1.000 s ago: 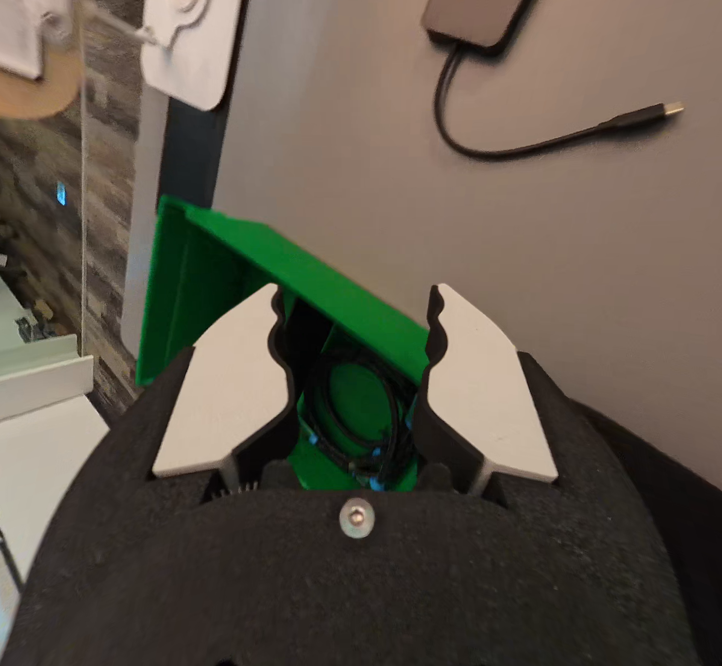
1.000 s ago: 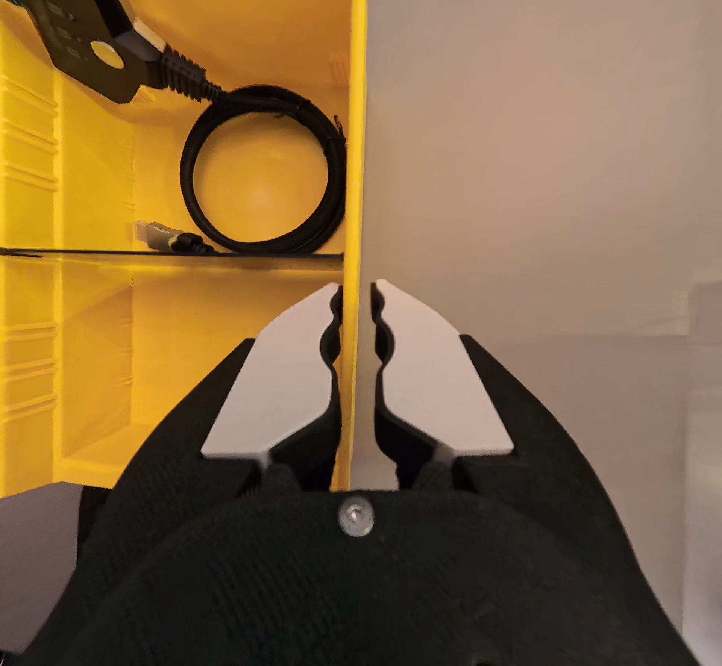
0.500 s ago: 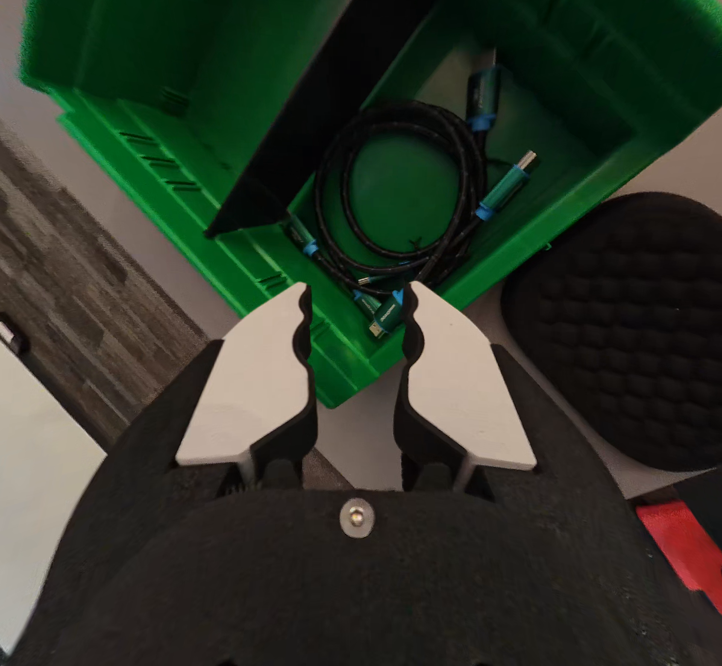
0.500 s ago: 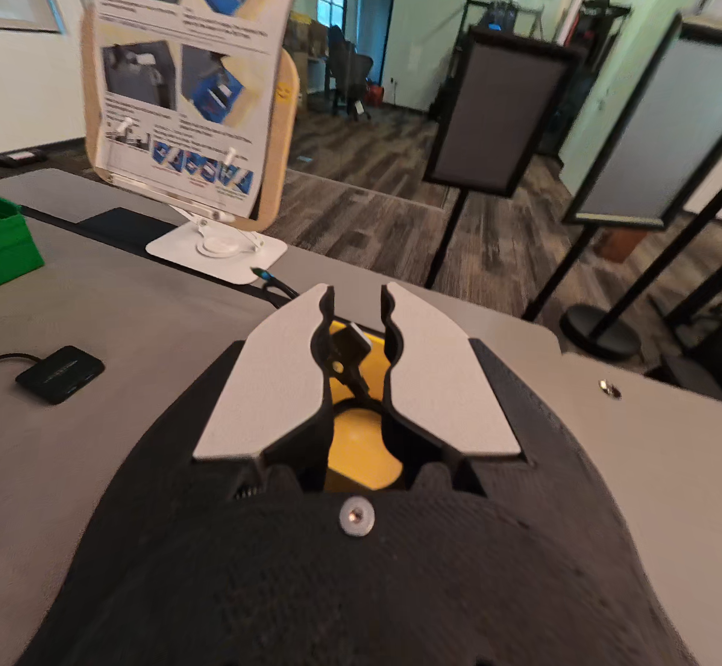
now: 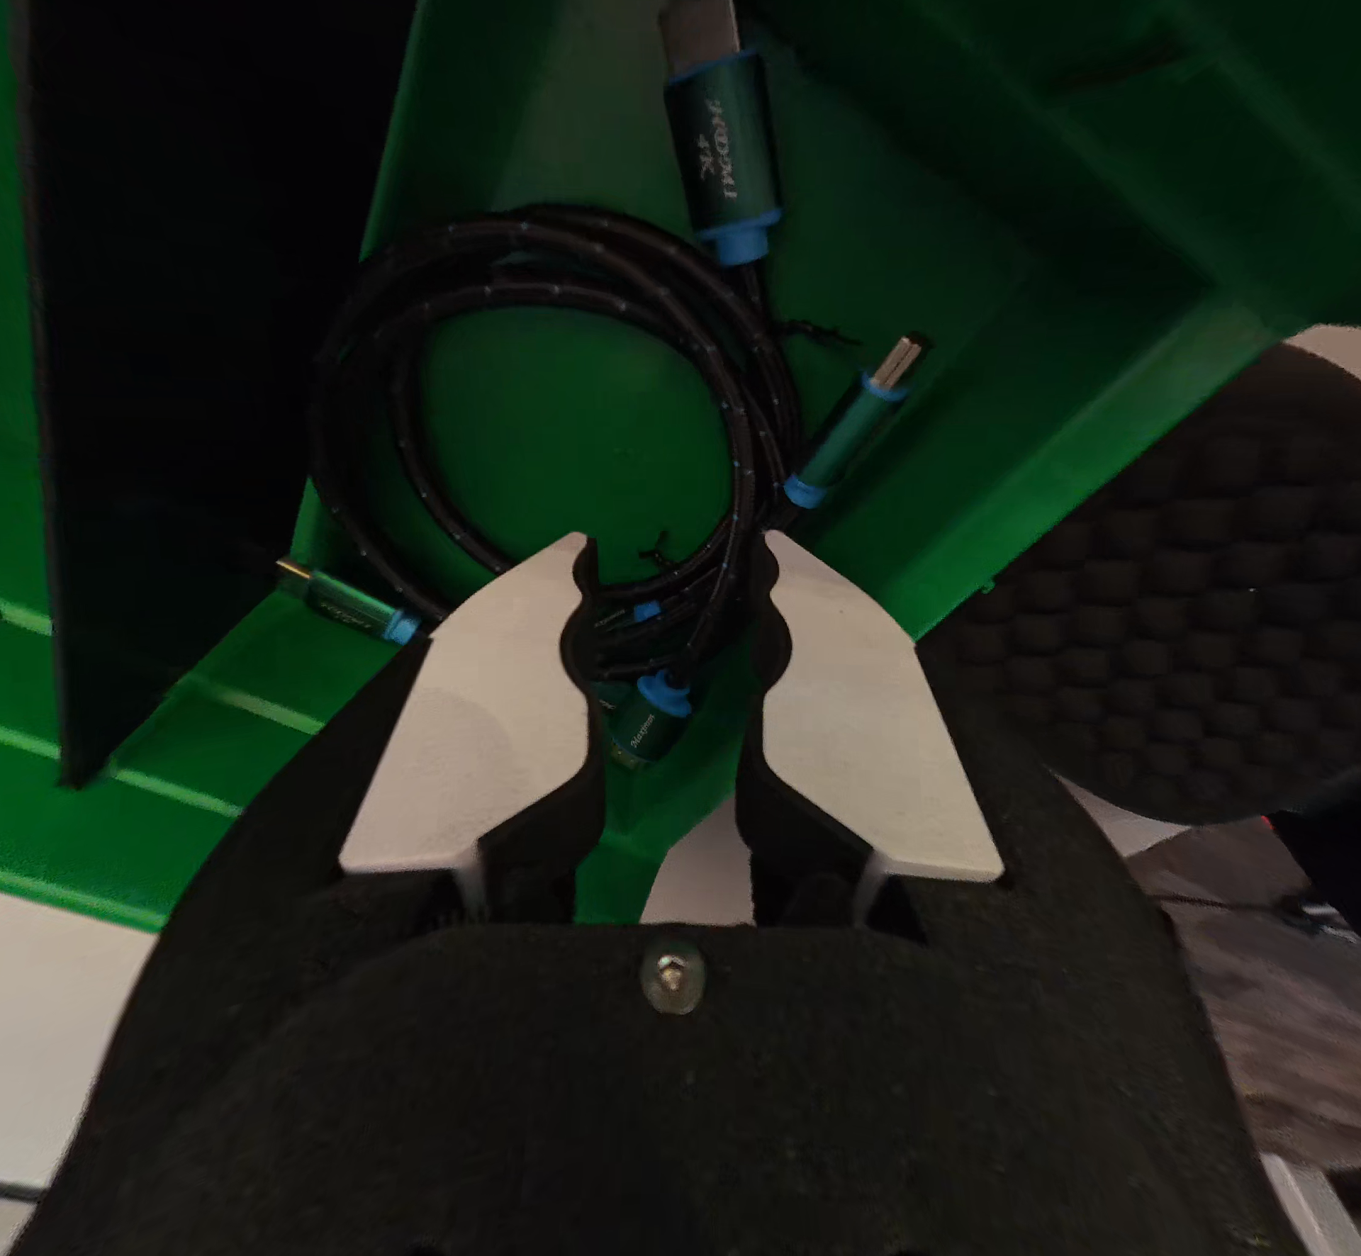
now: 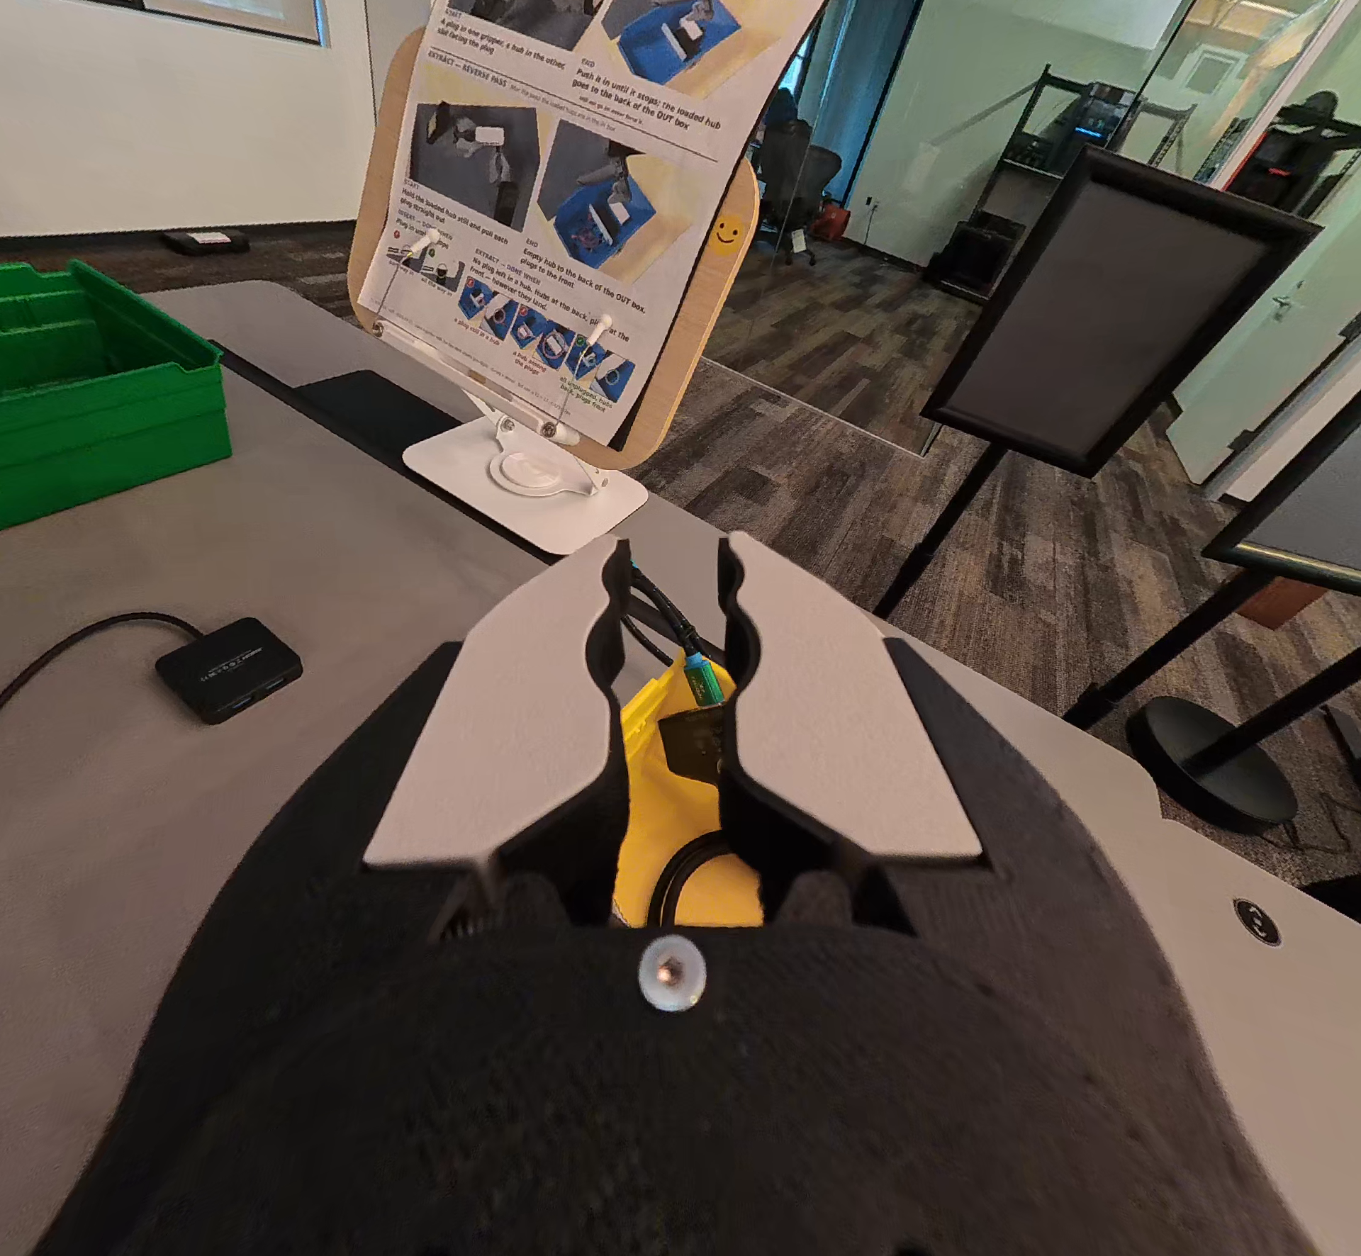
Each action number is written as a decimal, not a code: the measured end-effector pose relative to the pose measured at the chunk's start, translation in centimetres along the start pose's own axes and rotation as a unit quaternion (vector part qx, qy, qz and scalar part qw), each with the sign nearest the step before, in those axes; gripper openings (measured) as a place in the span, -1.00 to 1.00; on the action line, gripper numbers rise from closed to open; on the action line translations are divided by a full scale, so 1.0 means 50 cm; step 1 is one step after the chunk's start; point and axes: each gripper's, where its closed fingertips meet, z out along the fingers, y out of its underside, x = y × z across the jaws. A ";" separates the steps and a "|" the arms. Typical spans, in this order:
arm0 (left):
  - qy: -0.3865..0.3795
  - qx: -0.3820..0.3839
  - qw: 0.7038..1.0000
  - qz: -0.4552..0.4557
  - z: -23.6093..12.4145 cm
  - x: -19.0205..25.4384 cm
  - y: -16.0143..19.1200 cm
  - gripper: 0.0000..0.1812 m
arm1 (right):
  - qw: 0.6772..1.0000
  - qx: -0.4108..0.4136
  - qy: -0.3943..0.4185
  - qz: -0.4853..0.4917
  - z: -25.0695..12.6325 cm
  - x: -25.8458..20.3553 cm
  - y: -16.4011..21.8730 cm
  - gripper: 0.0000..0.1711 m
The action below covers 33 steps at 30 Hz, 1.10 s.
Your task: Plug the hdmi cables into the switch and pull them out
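In the left wrist view a coil of black braided HDMI cables [image 5: 530, 263] lies in a green bin [image 5: 1031, 263]. Several teal plugs with blue collars stick out of it, one large at the top [image 5: 725, 138]. My left gripper [image 5: 674, 543] is open and reaches into the bin. Its fingers straddle the near edge of the coil and one plug [image 5: 652, 720] without gripping. In the right wrist view my right gripper [image 6: 672, 547] is open above a yellow bin [image 6: 663, 815]. Between the fingers, lower down, lies a black switch [image 6: 692, 742] with a teal plug [image 6: 703, 683] at its end.
A black divider [image 5: 184, 263] splits the green bin. A black dimpled pad [image 5: 1178, 595] lies beside it. On the grey table a black hub with its cable [image 6: 228, 668], the green bin [image 6: 110, 396] and an instruction sheet on a white stand [image 6: 530, 477]. The table edge runs right of the yellow bin. The tips of one gripper are about 65 cm away from the tips of the other.
My left gripper has swung over the green bin and come down into it, so the fingers now flank the coil. My right gripper has lifted off the yellow bin's wall and opened slightly.
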 end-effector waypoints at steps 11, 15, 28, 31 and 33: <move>0.115 0.001 0.993 -0.022 0.005 0.023 -0.001 -0.76 | 0.999 -0.041 -0.004 -0.020 0.011 -0.002 0.033 -0.74; 0.118 0.000 0.993 -0.007 0.003 0.022 0.001 -0.70 | 0.998 -0.054 -0.003 -0.034 0.017 -0.006 0.041 -0.74; 0.186 -0.001 0.982 -0.009 -0.023 0.042 -0.001 -0.92 | 0.996 -0.074 -0.008 -0.051 0.024 -0.012 0.056 -0.74; 0.169 0.058 0.984 -0.023 -0.074 0.029 -0.009 -0.93 | 0.996 -0.067 -0.009 -0.053 0.024 -0.014 0.051 -0.74; 0.153 0.098 0.983 -0.033 -0.118 0.017 -0.010 -0.93 | 0.997 -0.060 -0.012 -0.052 0.023 -0.018 0.045 -0.74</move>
